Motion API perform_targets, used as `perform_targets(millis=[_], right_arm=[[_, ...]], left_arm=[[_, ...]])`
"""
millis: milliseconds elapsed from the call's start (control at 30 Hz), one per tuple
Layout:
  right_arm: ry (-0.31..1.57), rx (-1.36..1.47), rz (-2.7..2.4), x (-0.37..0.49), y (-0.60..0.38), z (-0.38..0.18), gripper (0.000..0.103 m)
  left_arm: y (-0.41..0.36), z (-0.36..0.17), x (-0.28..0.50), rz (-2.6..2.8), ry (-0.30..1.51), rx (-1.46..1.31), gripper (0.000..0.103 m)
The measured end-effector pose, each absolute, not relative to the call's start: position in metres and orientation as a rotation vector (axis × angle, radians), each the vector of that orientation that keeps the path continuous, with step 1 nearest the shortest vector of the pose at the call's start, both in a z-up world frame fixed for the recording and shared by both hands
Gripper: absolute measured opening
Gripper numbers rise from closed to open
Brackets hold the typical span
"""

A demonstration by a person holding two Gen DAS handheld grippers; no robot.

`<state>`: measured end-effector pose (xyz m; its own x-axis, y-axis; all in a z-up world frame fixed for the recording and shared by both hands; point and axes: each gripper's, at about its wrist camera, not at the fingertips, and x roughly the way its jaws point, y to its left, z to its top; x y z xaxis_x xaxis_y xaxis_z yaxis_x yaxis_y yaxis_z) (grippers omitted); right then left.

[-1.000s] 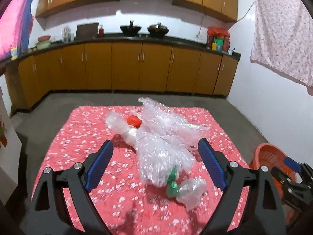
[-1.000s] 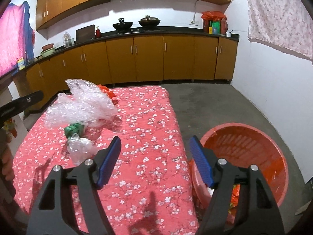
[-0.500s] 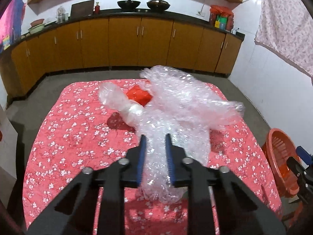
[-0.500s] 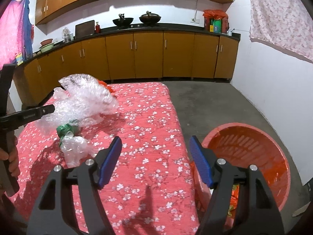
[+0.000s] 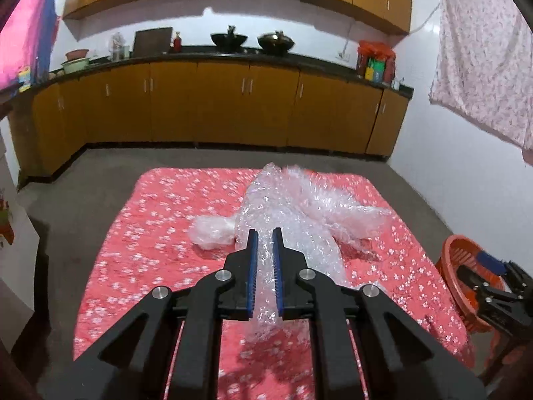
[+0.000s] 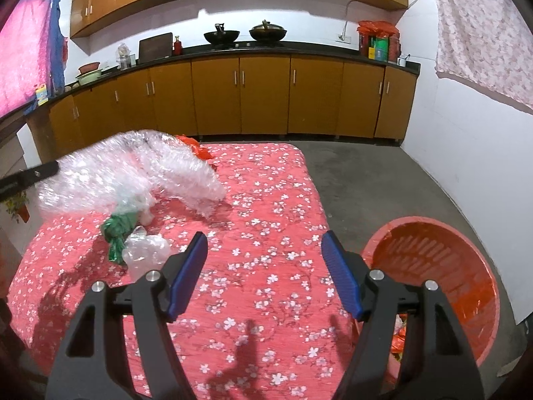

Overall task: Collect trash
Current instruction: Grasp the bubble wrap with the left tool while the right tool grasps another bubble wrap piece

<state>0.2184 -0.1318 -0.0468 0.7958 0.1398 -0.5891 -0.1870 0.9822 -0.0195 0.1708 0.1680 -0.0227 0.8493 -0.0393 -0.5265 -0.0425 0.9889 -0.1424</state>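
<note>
My left gripper (image 5: 263,243) is shut on a big sheet of clear bubble wrap (image 5: 299,213) and holds it lifted above the red flowered tablecloth (image 5: 160,233). The wrap also shows in the right wrist view (image 6: 133,173), raised at the left. Under it on the table lie a green plastic bag (image 6: 116,230), a crumpled clear bag (image 6: 146,253) and a red scrap (image 6: 196,146). My right gripper (image 6: 265,266) is open and empty over the table's near right part, beside the orange basket (image 6: 433,266).
The orange basket stands on the floor right of the table and holds some scraps; it also shows in the left wrist view (image 5: 456,256). Brown kitchen cabinets (image 6: 266,96) run along the far wall. Grey floor lies between table and cabinets.
My left gripper closed on the bubble wrap and has lifted it off the table, uncovering the green and clear bags. My right gripper stayed open and barely moved.
</note>
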Motion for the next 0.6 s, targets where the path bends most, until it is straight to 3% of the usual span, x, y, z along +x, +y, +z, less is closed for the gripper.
perform_targets(millis=[467,600], right_arm=[[0.621,-0.04,0.26,0.246,-0.095,-0.043,0.069],[0.633,-0.043,0.277,0.271,-0.077,-0.044,0.064]], left_arm=[[0.214,-0.014,0.151,0.118,0.499,-0.196,0.009],[0.215,-0.012,0.155,0.116,0.483,-0.194,0.009]])
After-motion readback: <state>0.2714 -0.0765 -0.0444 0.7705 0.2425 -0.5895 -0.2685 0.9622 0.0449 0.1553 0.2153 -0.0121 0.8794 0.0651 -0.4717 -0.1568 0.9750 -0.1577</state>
